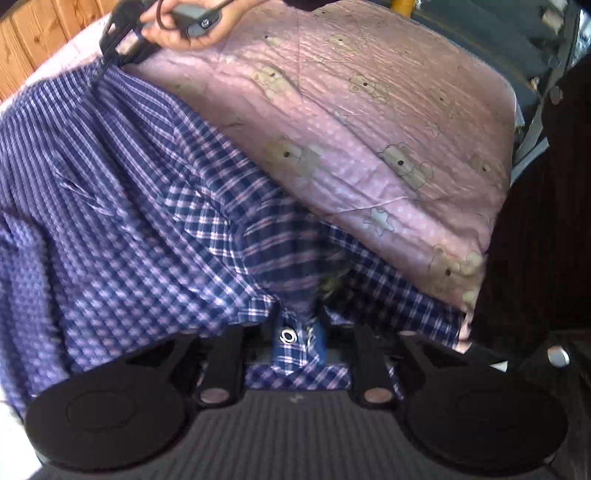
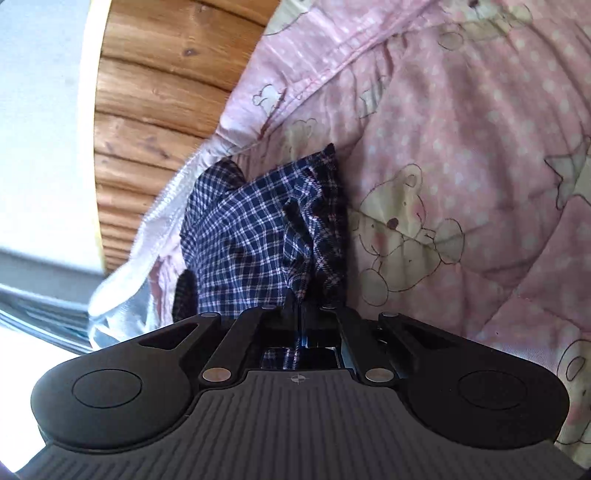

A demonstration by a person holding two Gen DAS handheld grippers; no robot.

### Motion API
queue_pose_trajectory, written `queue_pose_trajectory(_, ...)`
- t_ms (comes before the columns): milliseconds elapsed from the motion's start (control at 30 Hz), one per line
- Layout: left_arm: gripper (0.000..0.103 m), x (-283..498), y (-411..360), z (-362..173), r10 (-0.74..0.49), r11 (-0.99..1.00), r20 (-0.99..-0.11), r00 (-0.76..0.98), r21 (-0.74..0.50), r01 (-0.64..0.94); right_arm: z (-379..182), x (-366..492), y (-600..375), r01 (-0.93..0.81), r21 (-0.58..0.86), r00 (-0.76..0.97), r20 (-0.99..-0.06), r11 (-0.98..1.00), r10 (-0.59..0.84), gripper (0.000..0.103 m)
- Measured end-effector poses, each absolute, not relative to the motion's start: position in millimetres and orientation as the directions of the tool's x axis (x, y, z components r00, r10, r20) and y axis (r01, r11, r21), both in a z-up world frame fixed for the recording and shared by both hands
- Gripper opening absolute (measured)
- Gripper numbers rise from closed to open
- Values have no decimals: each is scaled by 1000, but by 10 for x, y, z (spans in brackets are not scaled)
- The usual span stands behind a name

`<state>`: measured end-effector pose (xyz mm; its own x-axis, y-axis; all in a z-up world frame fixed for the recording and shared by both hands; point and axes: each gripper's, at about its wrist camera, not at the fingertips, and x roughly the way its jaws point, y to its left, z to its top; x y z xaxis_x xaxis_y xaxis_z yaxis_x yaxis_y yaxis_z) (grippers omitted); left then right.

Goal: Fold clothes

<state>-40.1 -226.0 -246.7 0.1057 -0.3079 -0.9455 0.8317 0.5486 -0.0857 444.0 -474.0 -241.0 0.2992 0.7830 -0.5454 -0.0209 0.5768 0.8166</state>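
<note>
Your left gripper point(image 1: 297, 325) has its jaws buried under bunched plaid shirt point(image 1: 155, 206) fabric, and motion blurs the cloth. Your right hand point(image 1: 184, 27) is cut off by the top edge.

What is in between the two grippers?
The blue checked shirt stretches between them over the pink teddy blanket, as the left wrist view shows: left gripper to right gripper.

The pink quilt point(image 1: 388, 122) lay bare and open to the right of the checked shirt point(image 1: 129, 206), free to cross. A wooden wall point(image 2: 155, 85) closed off the far side, just beyond the quilt's edge and the shirt.
</note>
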Motion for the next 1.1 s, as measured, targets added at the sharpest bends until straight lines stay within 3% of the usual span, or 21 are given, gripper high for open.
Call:
queue_pose_trajectory(233, 38, -480, -1724, -2326, -361, 691, -932, 31, -245, 680, -2327, 4433, -4809, -73, 811, 251, -548, 580, 798, 21)
queue_pose_trajectory(333, 40, -451, -1550, -2212, -390, 765, -915, 105, -259, 590, -2276, 4350, -4847, -96, 817, 241, -536, 569, 809, 30)
queue_pose_trajectory(433, 52, -69, -1391, -2154, -449, 852, -858, 249, -326, 409, -2299, 4220, -4822, -113, 825, 207, -526, 554, 825, 31)
queue_pose_trajectory(567, 52, 701, -1306, -2263, -528, 849, -766, 367, -478, 223, -2319, 4054, -4800, -116, 832, 196, -517, 543, 834, 31)
queue_pose_trajectory(733, 50, 1458, -1480, -2526, -443, 892, -801, 402, -438, 110, -2341, 3847, -4776, -115, 839, 190, -506, 531, 841, 30)
queue_pose_trajectory(800, 50, 1625, -1559, -2614, -424, 899, -821, 382, -432, 70, -2350, 3764, -4766, -114, 842, 188, -502, 527, 844, 23)
queue_pose_trajectory(867, 43, 1723, -1652, -2650, -412, 906, -831, 375, -416, 75, -2371, 3732, -4745, -111, 842, 190, -503, 528, 843, 14)
queue_pose_trajectory(900, 33, 1766, -1693, -2680, -394, 915, -842, 368, -395, 76, -2384, 3732, -4728, -112, 841, 191, -505, 530, 842, 13)
queue_pose_trajectory(933, 5, 1809, -1704, -2711, -384, 920, -849, 363, -384, 73, -2393, 3737, -4704, -117, 839, 187, -507, 532, 841, 13)
queue_pose_trajectory(1100, 1, 1833, -1367, -2778, -439, 863, -812, 386, -500, -69, -2409, 3799, -4649, -161, 825, 192, -513, 542, 837, 10)
